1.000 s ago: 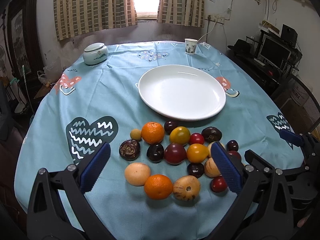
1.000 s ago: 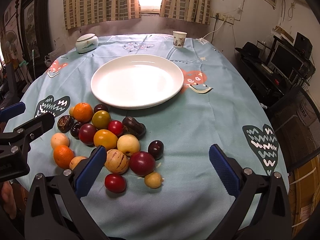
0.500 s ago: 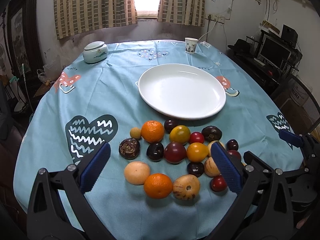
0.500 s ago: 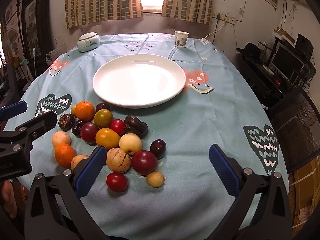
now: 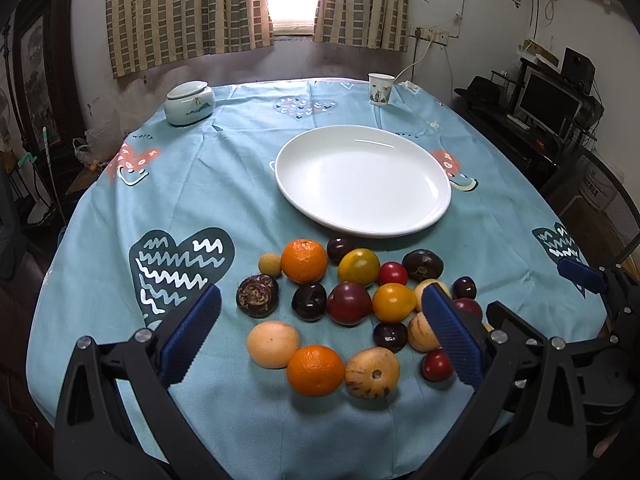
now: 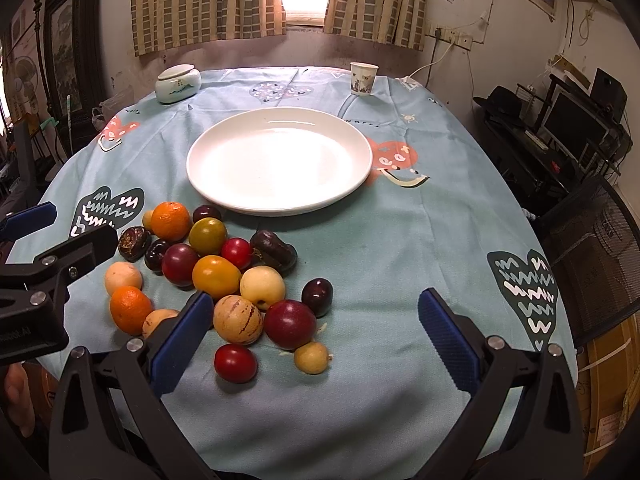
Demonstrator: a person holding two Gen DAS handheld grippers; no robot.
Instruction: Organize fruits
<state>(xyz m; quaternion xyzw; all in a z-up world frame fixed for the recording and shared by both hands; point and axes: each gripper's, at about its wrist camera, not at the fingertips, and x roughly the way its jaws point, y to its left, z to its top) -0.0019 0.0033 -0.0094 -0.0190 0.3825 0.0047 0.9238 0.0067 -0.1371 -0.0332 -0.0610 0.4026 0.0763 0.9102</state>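
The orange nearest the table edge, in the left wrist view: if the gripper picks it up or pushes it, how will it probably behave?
The orange is round, so a push would probably roll it, perhaps toward the near edge of the table. It touches the pale round fruit and the striped fruit, which would likely shift too. Its dimpled skin should grip well.

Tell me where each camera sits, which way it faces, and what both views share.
Left wrist: rides the open left gripper at the table's near edge, facing the window over the fruit pile; the right gripper shows at its right edge.
Right wrist: rides the open right gripper, further right, same heading; the left gripper and fingertips of a hand show at its left.
Shared: white plate, fruit pile, lidded jar, paper cup.
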